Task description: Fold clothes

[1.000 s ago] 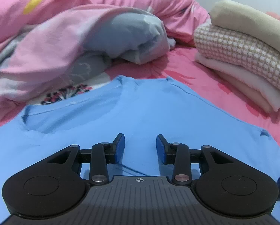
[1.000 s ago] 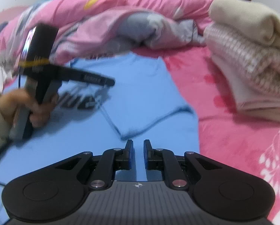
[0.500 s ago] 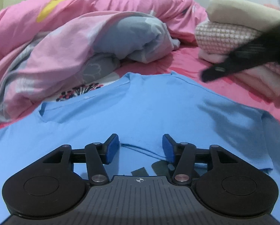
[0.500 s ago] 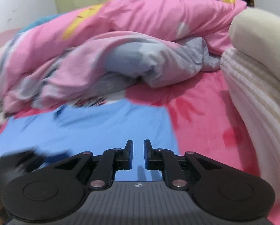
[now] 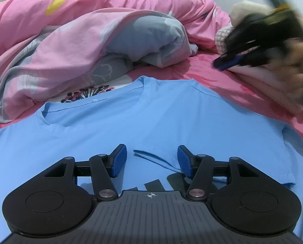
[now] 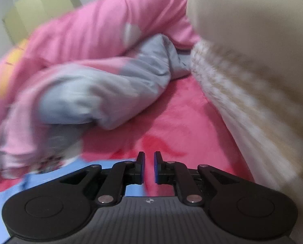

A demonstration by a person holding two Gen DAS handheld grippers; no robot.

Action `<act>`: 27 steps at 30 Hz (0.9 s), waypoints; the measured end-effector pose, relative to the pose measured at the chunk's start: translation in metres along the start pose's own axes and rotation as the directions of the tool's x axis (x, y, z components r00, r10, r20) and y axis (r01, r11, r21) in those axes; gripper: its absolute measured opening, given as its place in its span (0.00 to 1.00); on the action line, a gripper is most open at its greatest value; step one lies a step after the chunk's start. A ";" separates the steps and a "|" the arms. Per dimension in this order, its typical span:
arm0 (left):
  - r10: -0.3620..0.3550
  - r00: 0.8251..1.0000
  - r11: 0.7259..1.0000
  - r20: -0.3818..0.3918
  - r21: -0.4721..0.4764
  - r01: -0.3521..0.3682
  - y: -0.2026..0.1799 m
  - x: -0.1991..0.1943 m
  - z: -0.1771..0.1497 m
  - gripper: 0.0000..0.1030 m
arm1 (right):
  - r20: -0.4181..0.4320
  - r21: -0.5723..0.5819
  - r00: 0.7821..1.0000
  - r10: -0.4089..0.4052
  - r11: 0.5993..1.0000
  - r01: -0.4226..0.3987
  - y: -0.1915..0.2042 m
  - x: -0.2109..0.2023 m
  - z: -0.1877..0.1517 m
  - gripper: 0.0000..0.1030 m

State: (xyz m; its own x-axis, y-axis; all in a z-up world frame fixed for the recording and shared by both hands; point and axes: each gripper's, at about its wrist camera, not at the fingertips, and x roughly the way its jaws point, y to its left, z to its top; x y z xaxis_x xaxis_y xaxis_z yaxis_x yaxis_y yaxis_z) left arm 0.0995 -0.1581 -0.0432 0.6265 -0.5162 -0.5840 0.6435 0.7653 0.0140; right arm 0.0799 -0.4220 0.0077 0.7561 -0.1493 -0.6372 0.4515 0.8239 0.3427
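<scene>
A light blue T-shirt (image 5: 171,111) lies flat on the bed with its neckline away from me and black print near my left gripper. One sleeve (image 5: 161,156) is folded in over the body. My left gripper (image 5: 151,154) hovers over that sleeve hem, open, its pads clear of the cloth. My right gripper (image 5: 228,63) shows blurred at the right of the left wrist view, held by a hand. In its own view the right gripper (image 6: 149,158) is over the pink sheet past the T-shirt's (image 6: 56,174) edge, its jaws closing to a narrow gap with nothing between them.
A rumpled pink and grey duvet (image 5: 90,40) is heaped beyond the shirt. A stack of folded clothes (image 6: 253,81), cream over checked, rises close on the right. Pink bedsheet (image 6: 182,122) lies between the duvet and the stack.
My left gripper has opened wider over the folded sleeve. My right gripper has swept rightward off the shirt toward the stack of folded clothes and rolled.
</scene>
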 end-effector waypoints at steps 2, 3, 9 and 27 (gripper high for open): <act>-0.001 1.000 1.000 0.000 -0.001 0.001 0.000 0.000 0.000 0.54 | -0.011 0.016 0.999 0.046 0.999 -0.046 -0.002 -0.033 -0.014 0.09; -0.001 1.000 1.000 -0.001 -0.002 0.001 0.000 0.000 0.000 0.55 | -0.022 0.031 0.998 0.067 0.997 -0.066 -0.006 -0.047 -0.023 0.10; -0.003 1.000 1.000 -0.001 -0.006 0.003 0.001 -0.001 0.000 0.55 | -0.118 0.144 0.985 0.123 0.984 -0.106 -0.043 -0.079 -0.077 0.10; -0.004 1.000 1.000 -0.002 -0.012 0.004 0.001 -0.001 0.000 0.57 | -0.088 0.254 0.962 0.258 0.940 -0.228 -0.015 -0.103 -0.124 0.09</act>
State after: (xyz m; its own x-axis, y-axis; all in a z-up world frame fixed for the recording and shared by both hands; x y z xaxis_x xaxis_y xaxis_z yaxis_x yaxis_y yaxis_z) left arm 0.0994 -0.1573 -0.0427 0.6234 -0.5183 -0.5855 0.6404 0.7680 0.0019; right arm -0.0639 -0.3509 -0.0172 0.8020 0.1171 -0.5858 0.3718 0.6697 0.6429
